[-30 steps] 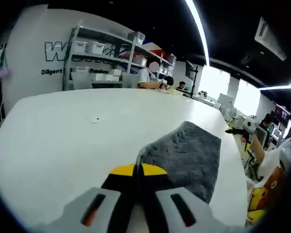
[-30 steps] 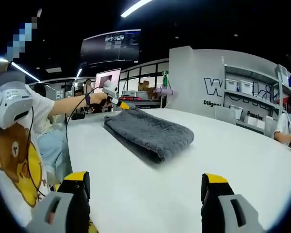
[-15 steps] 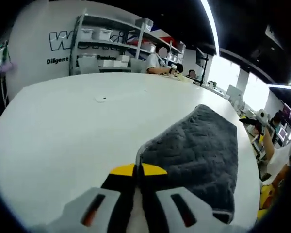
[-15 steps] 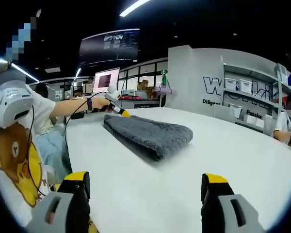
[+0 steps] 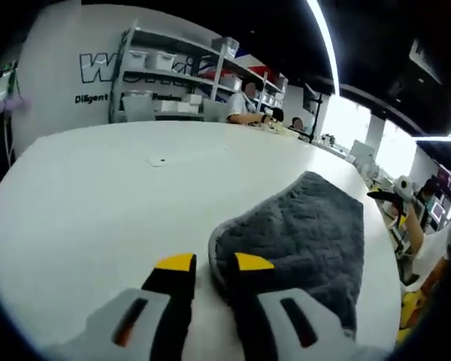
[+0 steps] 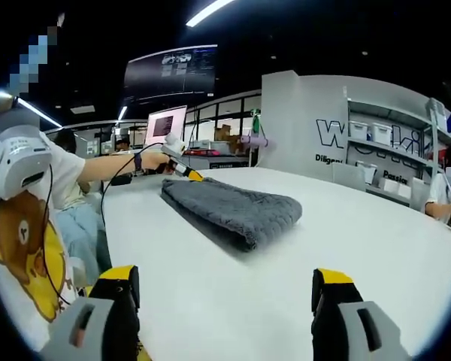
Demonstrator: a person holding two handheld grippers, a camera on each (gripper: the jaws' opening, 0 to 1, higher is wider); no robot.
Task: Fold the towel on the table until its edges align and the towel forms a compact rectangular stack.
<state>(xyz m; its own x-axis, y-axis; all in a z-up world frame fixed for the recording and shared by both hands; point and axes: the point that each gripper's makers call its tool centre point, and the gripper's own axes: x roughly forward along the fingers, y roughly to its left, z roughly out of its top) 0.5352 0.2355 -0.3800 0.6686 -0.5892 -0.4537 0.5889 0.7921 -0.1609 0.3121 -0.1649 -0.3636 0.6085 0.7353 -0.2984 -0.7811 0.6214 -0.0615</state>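
Towel first: the dark grey, thick-piled cloth towel (image 5: 304, 229) is lying folded into a long, rounded stack on the white worktop (image 5: 98, 195), close to the worktop edge where I am sitting. In the left gripper view my left claw (image 5: 207, 263) is standing parted, its yellow-tipped jaws a little way apart with the towel's near corner just ahead of them and against the inner side of the right-hand jaw; nothing is being pinched. The towel's long axis is running away from this claw, up and to the right toward the far edge.

In the right gripper view my right claw (image 6: 225, 297) is spread wide and hovering over bare worktop, well apart from the towel (image 6: 233, 210), which is lying ahead of it with its long axis slanting from the rounded fold nearest me back toward my left claw (image 6: 182, 167) at the towel's far end. I am judging the left claw the nearer one for any last tidying of the edges, and the stack is looking nearly done.

Writing on the grey wall panel (image 6: 316, 128) is starting "Wo" in large outlined letters, with "Diligent" below; the rest is hidden by shelving (image 5: 165, 83).
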